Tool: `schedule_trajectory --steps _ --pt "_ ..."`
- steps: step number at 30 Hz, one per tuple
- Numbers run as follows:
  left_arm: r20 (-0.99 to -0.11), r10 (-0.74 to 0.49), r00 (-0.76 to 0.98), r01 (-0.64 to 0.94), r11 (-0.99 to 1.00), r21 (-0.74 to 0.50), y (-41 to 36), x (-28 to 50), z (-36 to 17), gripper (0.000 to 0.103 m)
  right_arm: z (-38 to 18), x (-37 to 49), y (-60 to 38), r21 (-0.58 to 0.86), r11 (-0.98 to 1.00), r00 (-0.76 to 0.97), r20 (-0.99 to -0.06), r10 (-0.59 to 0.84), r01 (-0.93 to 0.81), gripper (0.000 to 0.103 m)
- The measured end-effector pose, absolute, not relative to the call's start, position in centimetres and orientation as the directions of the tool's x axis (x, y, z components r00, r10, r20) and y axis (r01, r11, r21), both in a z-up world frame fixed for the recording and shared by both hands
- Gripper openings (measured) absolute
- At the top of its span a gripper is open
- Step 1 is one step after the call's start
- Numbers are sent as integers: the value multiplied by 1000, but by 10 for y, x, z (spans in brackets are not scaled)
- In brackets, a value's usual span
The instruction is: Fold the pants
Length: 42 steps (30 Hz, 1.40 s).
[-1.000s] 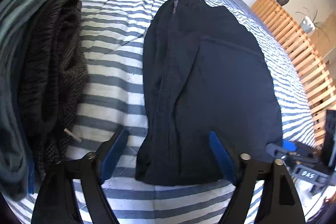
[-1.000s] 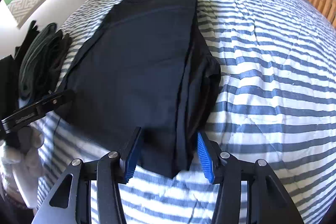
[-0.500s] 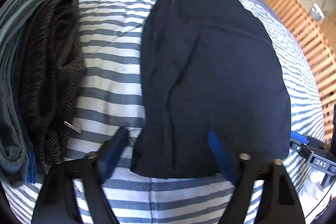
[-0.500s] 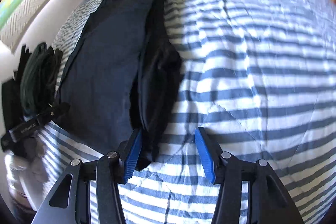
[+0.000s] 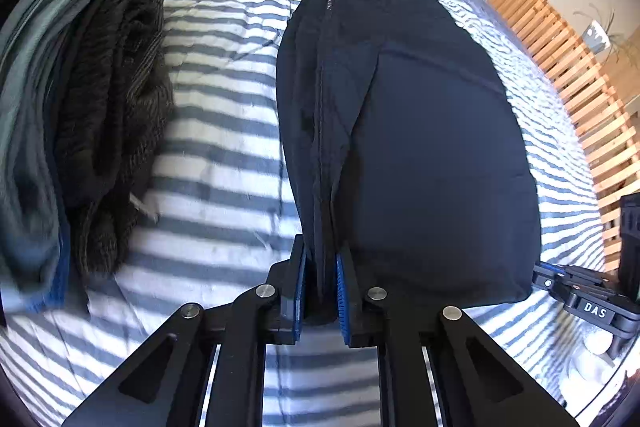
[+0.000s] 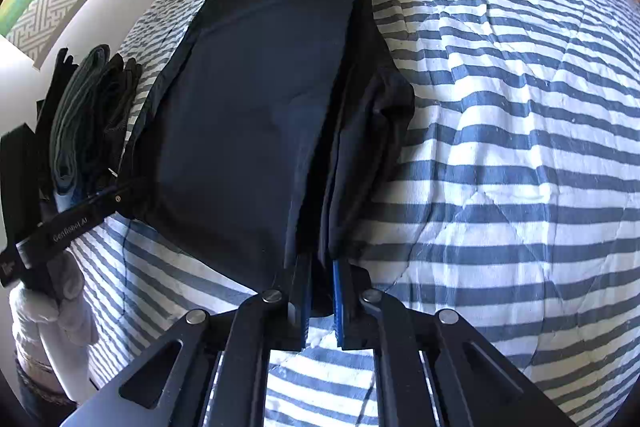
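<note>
Pants (image 5: 432,155): dark navy, lying flat and lengthwise on the striped bedspread (image 5: 224,163), with a small pink tag at the far end.
Left gripper (image 5: 320,283): jaws closing, blue pads pinching the near edge of the pants at their left corner; a ridge of cloth rises between the pads.
Right gripper (image 6: 320,291): jaws closing on the near edge of the pants at their right side, with folded layers of cloth caught between the pads.
Hand (image 6: 52,311): white-gloved, holding the left gripper's handle, left of the pants.
Clothes pile (image 5: 80,131): grey-green and dark knitted garments stacked left of the pants, apart from them.
Slatted wood (image 5: 576,83): right of the pants, past the bedspread's edge.
</note>
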<state>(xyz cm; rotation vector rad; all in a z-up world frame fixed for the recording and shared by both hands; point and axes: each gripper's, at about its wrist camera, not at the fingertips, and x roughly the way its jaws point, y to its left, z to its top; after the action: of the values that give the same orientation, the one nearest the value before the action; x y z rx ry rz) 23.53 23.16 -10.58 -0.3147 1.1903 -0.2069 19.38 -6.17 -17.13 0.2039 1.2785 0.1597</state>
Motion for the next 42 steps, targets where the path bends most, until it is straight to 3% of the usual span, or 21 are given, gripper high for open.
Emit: schedule_trajectory --steps 8,20,22,25,29,33,35,39,42 --pt "-875 -374 307 54 925 -377 214 149 -94 12 -157 133 -72 246 967 238 -938 253 -57 6" --pt "-855 -432 287 24 895 -444 189 -69 -88 12 -171 -58 -77 207 966 173 -957 233 -154 6" --pt "-850 -441 287 20 890 -455 188 -92 -92 15 -175 -80 -75 184 968 174 -961 213 -172 6" --pt "-854 -430 291 -15 891 -454 196 -109 -89 27 -169 -99 -74 125 969 220 -960 172 -212 14" --pt "-842 -372 391 -12 913 -409 209 -124 -54 27 -134 -111 -89 81 981 342 -930 137 -174 16" --pt "-795 -419 438 137 906 -401 182 -111 -28 27 -110 -109 -73 124 967 420 -883 210 -224 17" --pt "-808 -424 409 231 905 -358 160 -108 -32 28 -115 -103 -58 92 962 439 -875 202 -258 18" --pt "-865 -345 364 222 934 -279 149 -98 -67 27 -153 -86 -35 -61 964 449 -891 64 -259 19" --pt "-827 -409 385 209 912 -353 165 -112 -78 26 -170 -87 -48 -87 963 422 -906 29 -254 19"
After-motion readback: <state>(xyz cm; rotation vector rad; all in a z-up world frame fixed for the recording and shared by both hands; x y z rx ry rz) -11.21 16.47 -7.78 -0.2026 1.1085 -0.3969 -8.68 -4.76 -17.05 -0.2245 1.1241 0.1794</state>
